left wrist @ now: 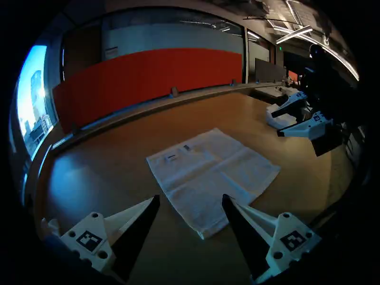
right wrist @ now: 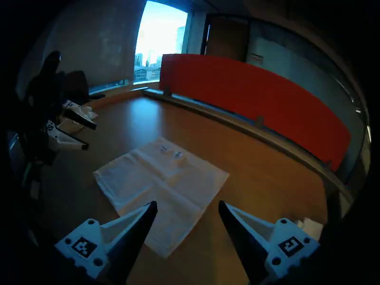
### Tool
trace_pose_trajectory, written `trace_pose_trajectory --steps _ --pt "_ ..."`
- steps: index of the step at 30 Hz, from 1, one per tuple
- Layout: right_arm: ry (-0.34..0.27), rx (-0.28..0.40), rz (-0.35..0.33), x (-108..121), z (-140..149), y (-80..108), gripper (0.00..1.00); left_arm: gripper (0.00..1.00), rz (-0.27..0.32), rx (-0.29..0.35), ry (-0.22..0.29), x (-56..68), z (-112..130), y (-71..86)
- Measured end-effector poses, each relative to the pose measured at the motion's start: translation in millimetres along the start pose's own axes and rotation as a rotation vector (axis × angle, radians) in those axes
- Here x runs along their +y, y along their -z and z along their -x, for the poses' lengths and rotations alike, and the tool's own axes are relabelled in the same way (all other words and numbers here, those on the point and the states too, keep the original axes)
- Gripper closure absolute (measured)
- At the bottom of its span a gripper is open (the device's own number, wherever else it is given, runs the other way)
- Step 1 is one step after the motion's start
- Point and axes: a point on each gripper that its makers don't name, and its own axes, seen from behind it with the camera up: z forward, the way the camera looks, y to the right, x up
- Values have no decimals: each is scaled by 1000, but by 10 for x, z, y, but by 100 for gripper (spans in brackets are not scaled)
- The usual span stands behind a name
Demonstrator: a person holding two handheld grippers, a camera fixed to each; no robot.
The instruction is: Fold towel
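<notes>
A white towel (left wrist: pixel 213 173) lies spread flat on the brown wooden table (left wrist: pixel 118 161), with a small tag near its far edge. My left gripper (left wrist: pixel 191 202) hovers open just before the towel's near corner, nothing between its fingers. Across the table the right gripper (left wrist: pixel 280 123) shows at the far right, held by a person in dark clothing. In the right gripper view the same towel (right wrist: pixel 161 187) lies ahead, and my right gripper (right wrist: pixel 186 205) is open above its near edge. The left gripper (right wrist: pixel 85 137) appears at the far left there.
A long red partition (left wrist: pixel 152 78) runs along the table's far side. A bright window (right wrist: pixel 159 40) lies beyond it. A small white object (left wrist: pixel 280 121) sits on the table near the person (left wrist: pixel 323 71). Bare tabletop surrounds the towel.
</notes>
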Motion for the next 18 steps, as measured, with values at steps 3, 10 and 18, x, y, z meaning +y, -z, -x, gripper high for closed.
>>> trace_pose_trajectory --steps 3,10,18 --pt "1 -21 -11 -41 111 -62 0 3 3 -31 2 13 137 -70" --pt "1 -66 -33 -119 356 -176 0 3 13 -100 -13 59 449 -214" --pt "15 -123 -64 -231 640 -256 0 3 40 -156 -8 150 683 -339"
